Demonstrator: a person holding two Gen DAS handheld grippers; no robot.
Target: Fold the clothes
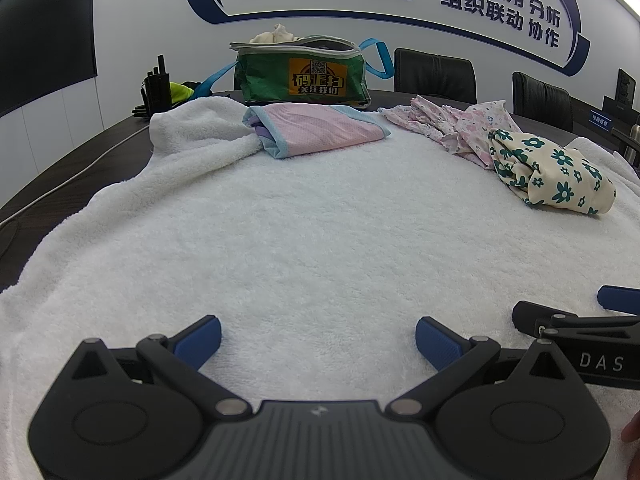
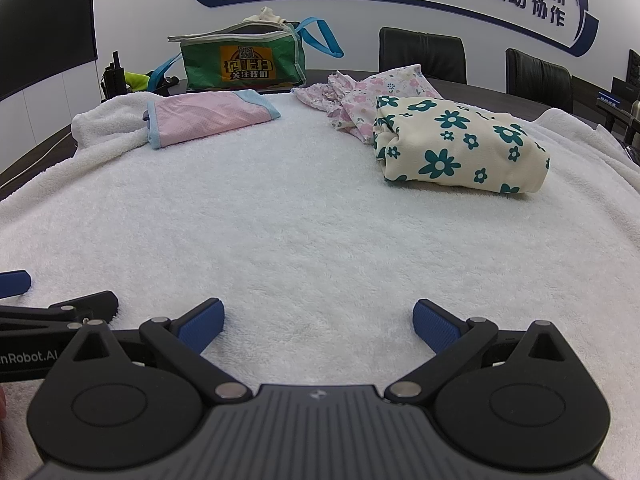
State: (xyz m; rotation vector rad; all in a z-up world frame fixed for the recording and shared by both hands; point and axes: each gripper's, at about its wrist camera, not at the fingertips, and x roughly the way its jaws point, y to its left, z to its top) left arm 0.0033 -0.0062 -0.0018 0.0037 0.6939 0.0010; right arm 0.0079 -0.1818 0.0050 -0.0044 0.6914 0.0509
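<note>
White towelling (image 2: pixel 320 208) covers the dark table, with a wall of blue lettering behind. On it lie the clothes: a cream garment with teal flowers (image 2: pixel 460 148), bundled into a rough packet at the far right, a crumpled pink floral piece (image 2: pixel 360 96) touching it just behind, and a pink garment with pale-blue trim (image 2: pixel 208 114) folded flat at the far left. Past these stands a green zip bag (image 2: pixel 240 62) with more cloth poking from its top, then black chairs (image 2: pixel 424 54) along the wall.

Both tools hover low over the bare middle of the towel, well short of any garment. The left gripper (image 1: pixel 318 342) has its blue pads spread wide with nothing between them — the right gripper (image 2: pixel 318 326) the same, jaws apart and empty.

This looks like a pause between garments: one piece seems done, and the crumpled floral one is likely next. That calls for reaching forward and right, pinching an edge or two corners, and dragging the cloth to the open middle to spread it flat.
</note>
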